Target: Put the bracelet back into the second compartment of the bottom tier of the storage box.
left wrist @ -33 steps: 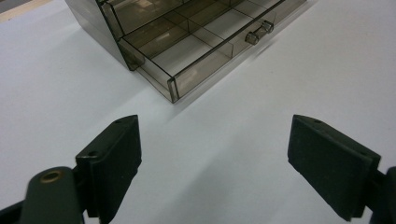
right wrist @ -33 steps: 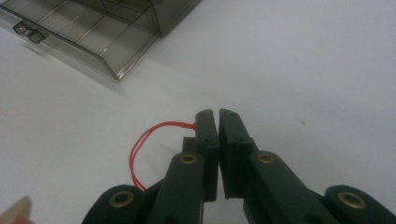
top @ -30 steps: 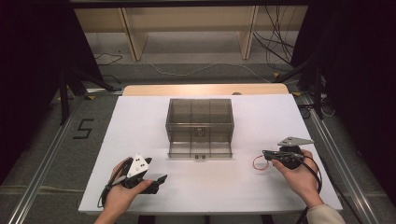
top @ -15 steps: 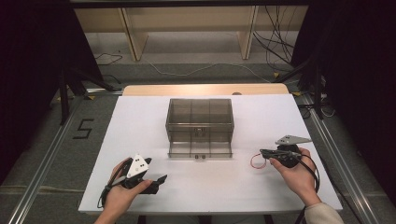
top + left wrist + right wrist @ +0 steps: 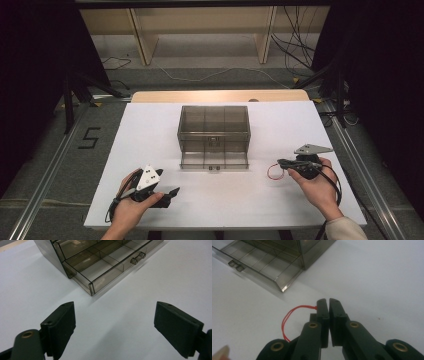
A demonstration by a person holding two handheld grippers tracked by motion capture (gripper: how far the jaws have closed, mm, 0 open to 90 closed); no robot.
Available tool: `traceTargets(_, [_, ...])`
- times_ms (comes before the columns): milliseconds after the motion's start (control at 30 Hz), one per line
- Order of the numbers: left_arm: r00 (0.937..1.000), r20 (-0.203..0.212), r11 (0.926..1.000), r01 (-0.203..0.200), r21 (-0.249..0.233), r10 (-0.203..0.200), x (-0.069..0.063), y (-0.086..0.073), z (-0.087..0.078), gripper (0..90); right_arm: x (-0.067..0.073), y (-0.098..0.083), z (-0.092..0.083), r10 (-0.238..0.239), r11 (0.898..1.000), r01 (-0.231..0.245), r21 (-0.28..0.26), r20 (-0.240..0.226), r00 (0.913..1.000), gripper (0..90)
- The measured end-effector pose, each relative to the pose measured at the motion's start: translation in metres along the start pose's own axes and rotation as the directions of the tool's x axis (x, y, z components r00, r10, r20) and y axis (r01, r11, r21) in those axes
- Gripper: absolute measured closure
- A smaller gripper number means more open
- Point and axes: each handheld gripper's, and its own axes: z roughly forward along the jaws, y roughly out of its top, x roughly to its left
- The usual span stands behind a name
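A smoky clear drawer box [image 5: 214,122] stands mid-table with its bottom drawer [image 5: 214,160] pulled out; the drawer's divided compartments [image 5: 107,262] look empty. My right gripper [image 5: 281,163] hovers to the right of the drawer, shut on a thin red rubber band [image 5: 272,172]. In the right gripper view the band [image 5: 287,320] loops out to the left of the closed jaws [image 5: 329,301], and the open drawer [image 5: 262,262] lies ahead to the left. My left gripper [image 5: 172,195] rests at the front left. Its jaws [image 5: 115,310] stand wide open with nothing between them.
The white tabletop [image 5: 150,140] spreads around the box. A wooden strip [image 5: 220,96] runs along its far edge. Cables lie on the floor [image 5: 210,70] beyond the table, and metal rails [image 5: 360,170] flank both sides.
My right gripper has carried the red band a little to the left, toward the open drawer. The left gripper has stayed put.
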Motion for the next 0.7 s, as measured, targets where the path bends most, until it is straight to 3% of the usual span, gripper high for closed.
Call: traceTargets(700, [1.0000, 0.001, 1.0000, 0.000, 0.002, 0.000, 0.000, 0.000, 0.002, 17.3, 0.011, 0.008, 0.005, -0.027, 1.000, 0.026, -0.009, -0.017, 0.9995, 87.6])
